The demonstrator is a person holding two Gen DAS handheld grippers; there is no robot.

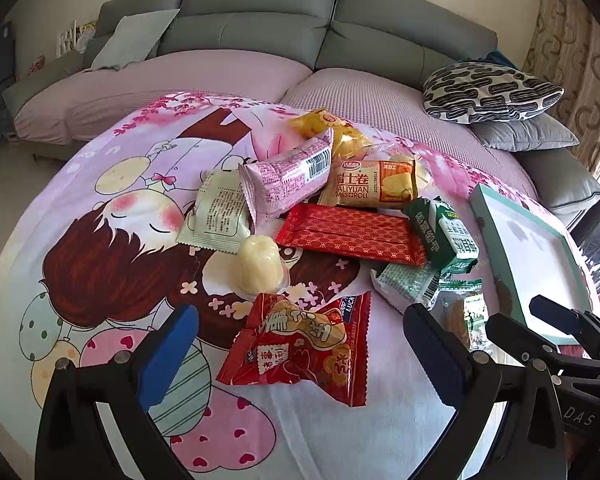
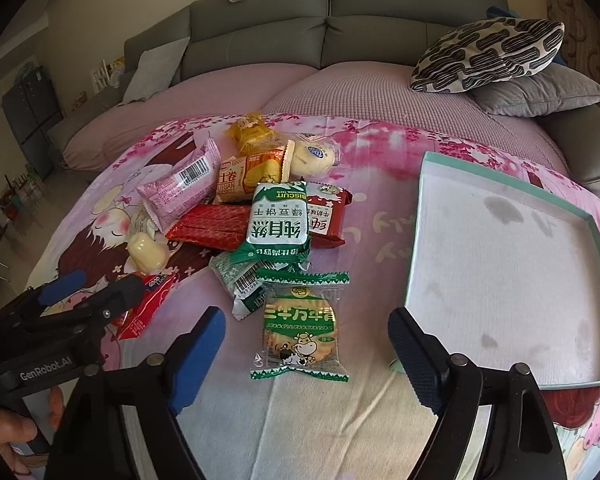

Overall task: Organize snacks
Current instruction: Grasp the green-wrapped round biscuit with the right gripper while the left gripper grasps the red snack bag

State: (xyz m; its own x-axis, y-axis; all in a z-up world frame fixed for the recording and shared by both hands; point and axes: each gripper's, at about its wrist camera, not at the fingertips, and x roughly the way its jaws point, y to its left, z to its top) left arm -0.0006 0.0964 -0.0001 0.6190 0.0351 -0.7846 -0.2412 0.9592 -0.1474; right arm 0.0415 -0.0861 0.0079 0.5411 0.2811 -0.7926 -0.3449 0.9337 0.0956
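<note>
We hold the left claw (image 1: 300, 348) released above the red peanut packet (image 1: 300, 348), and the right claw (image 2: 306, 344) released around the clear cow biscuit packet (image 2: 300, 332). The snack pile (image 2: 260, 208) lies on the cartoon blanket (image 2: 320, 420), left of the white tray (image 2: 500, 264).

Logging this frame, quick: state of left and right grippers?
Left gripper: open, holding nothing, above the red snack packet.
Right gripper: open, holding nothing, above the green-trimmed biscuit packet.

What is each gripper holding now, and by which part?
Nothing. The left gripper is open around the red snack packet; the right gripper is open around the cow-print biscuit packet.
</note>
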